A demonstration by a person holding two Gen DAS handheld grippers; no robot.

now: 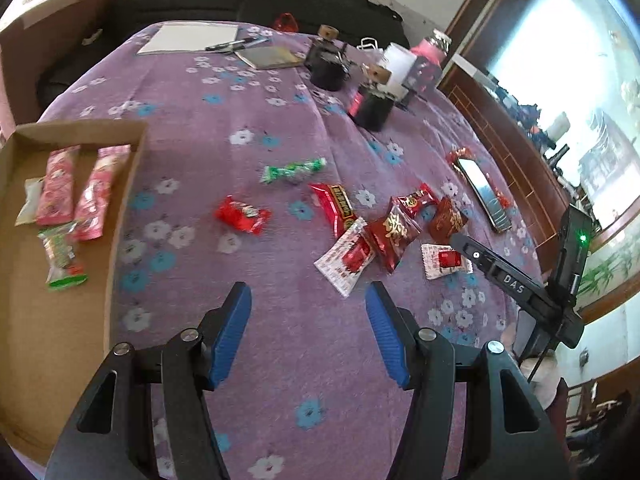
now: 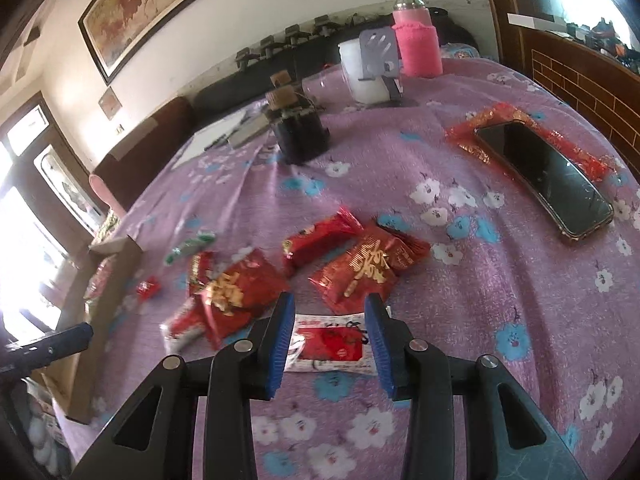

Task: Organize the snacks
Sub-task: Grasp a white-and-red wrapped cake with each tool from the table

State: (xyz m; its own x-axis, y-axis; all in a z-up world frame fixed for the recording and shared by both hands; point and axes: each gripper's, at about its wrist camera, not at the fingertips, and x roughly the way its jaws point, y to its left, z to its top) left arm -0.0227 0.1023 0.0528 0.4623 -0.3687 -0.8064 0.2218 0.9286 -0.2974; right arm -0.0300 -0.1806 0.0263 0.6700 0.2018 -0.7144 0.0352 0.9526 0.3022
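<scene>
While the left gripper (image 1: 308, 332) is held apart and empty at lower centre, the right gripper (image 2: 330, 344) is seen parted astride a white-and-red snack packet (image 2: 330, 348); no pad contact is shown.

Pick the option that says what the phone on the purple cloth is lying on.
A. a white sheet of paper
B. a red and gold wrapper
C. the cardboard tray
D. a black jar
B: in the right wrist view the phone lies on top of a red and gold wrapper, whose edges stick out around it, far from the cardboard tray.
</scene>
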